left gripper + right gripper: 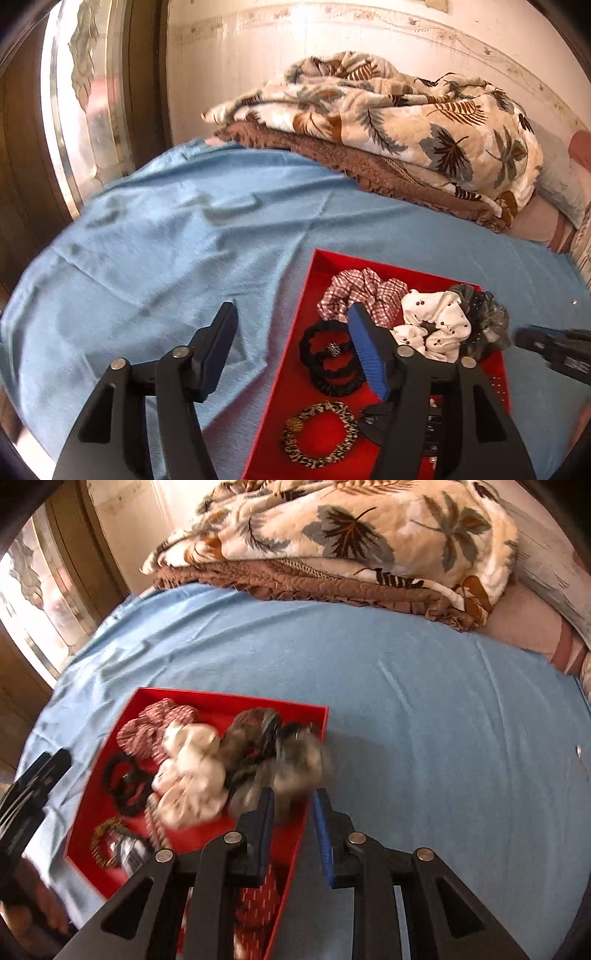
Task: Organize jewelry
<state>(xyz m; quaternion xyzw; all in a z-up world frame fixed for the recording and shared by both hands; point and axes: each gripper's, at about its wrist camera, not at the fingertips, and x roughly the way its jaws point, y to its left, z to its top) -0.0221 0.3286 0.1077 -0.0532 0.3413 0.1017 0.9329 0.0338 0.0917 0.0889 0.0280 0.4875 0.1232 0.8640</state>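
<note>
A red tray (325, 266) lies on the blue bedsheet and holds several scrunchies: red-checked (364, 291), white dotted (432, 321), grey sheer (484, 317), black (332, 358) and leopard-print (317, 432). My left gripper (291, 321) is open and empty, its right finger over the tray, its left finger over the sheet. In the right wrist view the tray (110, 738) is at lower left. My right gripper (293, 797) is open at the tray's right edge, just behind the blurred grey scrunchie (295, 760), which lies over the rim. The white scrunchie (192, 771) lies beside it.
A folded leaf-print blanket (406, 122) on a brown quilt (369, 170) lies at the far side of the bed. A pink pillow (535, 627) is at the right. A window (85, 103) is at the left. The blue sheet (443, 720) spreads right of the tray.
</note>
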